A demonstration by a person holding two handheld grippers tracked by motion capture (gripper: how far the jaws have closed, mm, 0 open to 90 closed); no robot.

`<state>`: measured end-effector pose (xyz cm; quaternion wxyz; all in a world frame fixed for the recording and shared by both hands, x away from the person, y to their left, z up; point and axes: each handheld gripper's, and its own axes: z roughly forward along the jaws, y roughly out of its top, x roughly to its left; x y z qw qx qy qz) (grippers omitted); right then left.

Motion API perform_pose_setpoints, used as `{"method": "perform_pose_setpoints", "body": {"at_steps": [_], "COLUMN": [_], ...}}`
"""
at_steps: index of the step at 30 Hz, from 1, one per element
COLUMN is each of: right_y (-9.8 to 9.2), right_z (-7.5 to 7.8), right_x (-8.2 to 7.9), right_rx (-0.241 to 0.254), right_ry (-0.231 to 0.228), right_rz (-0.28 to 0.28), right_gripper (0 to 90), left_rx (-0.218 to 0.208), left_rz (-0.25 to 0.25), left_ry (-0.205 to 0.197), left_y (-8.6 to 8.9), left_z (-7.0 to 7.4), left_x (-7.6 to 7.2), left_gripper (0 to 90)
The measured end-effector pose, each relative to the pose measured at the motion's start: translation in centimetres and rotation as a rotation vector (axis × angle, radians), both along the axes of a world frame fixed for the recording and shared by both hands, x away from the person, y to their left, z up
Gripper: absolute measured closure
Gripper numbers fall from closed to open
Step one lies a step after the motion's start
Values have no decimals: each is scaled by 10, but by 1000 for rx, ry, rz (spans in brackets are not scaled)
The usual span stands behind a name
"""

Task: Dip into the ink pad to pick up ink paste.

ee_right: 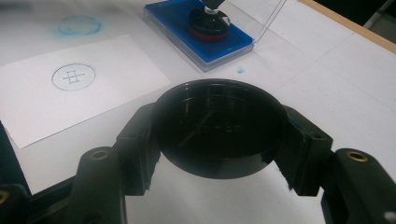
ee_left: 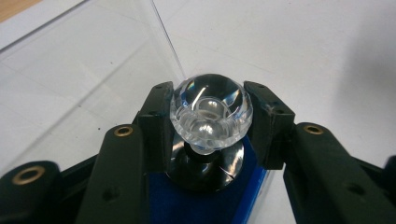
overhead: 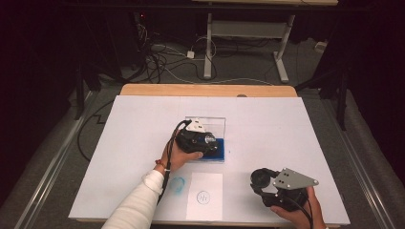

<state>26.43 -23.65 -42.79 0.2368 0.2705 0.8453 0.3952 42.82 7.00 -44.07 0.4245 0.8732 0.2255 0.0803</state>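
Jaws of the left gripper (ee_left: 211, 126) are clamping the stamp's clear knob (ee_left: 211, 112) over the blue ink pad (overhead: 214, 153) at frame centre; the right gripper (ee_right: 219, 140) is gripping a black round cap (ee_right: 219, 123) at lower right, beside stamped paper (overhead: 204, 195).

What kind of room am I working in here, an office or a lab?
Most likely a lab or recording workspace, not an office. The table has a plain white cover and stands among dark surroundings, loose cables trail over the floor behind it, and a bare desk frame stands beyond.
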Motion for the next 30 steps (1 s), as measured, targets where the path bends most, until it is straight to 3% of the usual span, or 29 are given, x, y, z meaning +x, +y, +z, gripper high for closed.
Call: {"method": "perform_pose_setpoints", "body": {"at_steps": [10,13,25,30], "right_y": [1,1,2,2], "right_z": [0,-1,-1,-2], "right_x": [0,0,0,0], "right_rx": [1,-5,-6,-9], "right_ry": [0,4,10,11], "right_rz": [9,14,20,26], "right_gripper": [383,383,382,382], "left_rx": [16,34,-3,11], "left_rz": [20,6,20,16], "left_ry": [-3,-24,-25,-40], "left_y": [-4,-7,-6,-7], "left_z": [1,2,-2,-1], "left_x": [0,0,3,2], "left_gripper": [544,543,537,542]}}
